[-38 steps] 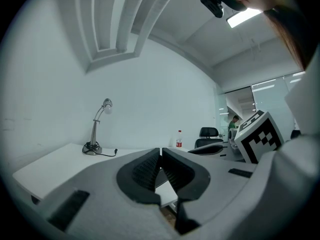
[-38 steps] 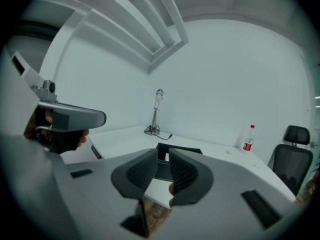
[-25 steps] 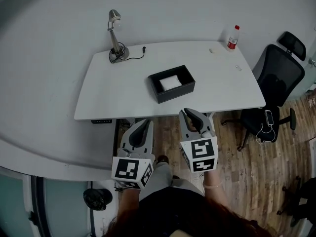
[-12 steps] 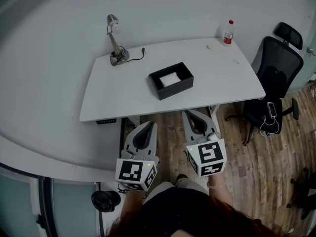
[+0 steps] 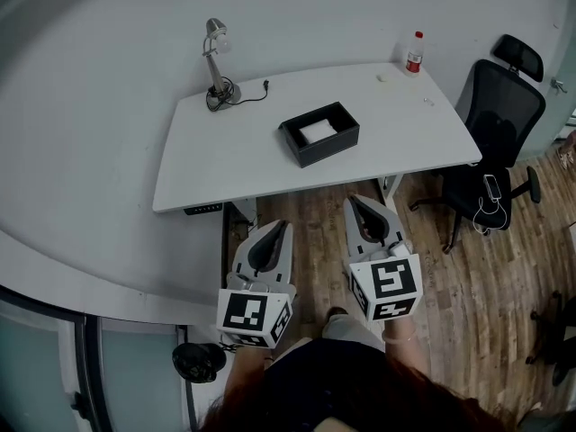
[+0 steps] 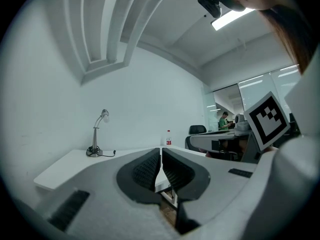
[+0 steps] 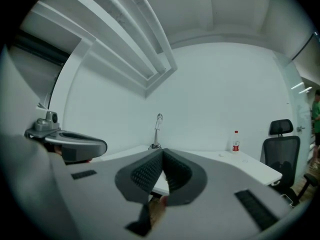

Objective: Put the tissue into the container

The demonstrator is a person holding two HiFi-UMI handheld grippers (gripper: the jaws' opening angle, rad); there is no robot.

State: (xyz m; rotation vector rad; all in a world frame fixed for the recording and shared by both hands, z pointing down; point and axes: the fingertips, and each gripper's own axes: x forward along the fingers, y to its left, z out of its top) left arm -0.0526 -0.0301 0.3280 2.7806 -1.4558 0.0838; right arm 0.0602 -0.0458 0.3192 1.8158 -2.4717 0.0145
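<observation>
A black rectangular container (image 5: 320, 133) stands on the white table (image 5: 225, 165) near its middle, and a white tissue (image 5: 318, 130) lies inside it. Both grippers hang in front of the table's near edge, above the wooden floor, well short of the container. My left gripper (image 5: 274, 228) is shut with nothing between its pads (image 6: 161, 154). My right gripper (image 5: 356, 202) is also shut and empty, its dark ribbed pads meeting at the tips (image 7: 162, 154).
A desk lamp (image 5: 217, 61) with a cord stands at the table's far left. A red-labelled bottle (image 5: 414, 53) stands at the far right corner, with small bits beside it. A black office chair (image 5: 490, 133) sits right of the table. A round dark object (image 5: 196, 362) lies on the floor at the lower left.
Both grippers have drawn back from the table and sit lower in the head view. The table and container appear farther away. The right gripper's jaws have closed fully.
</observation>
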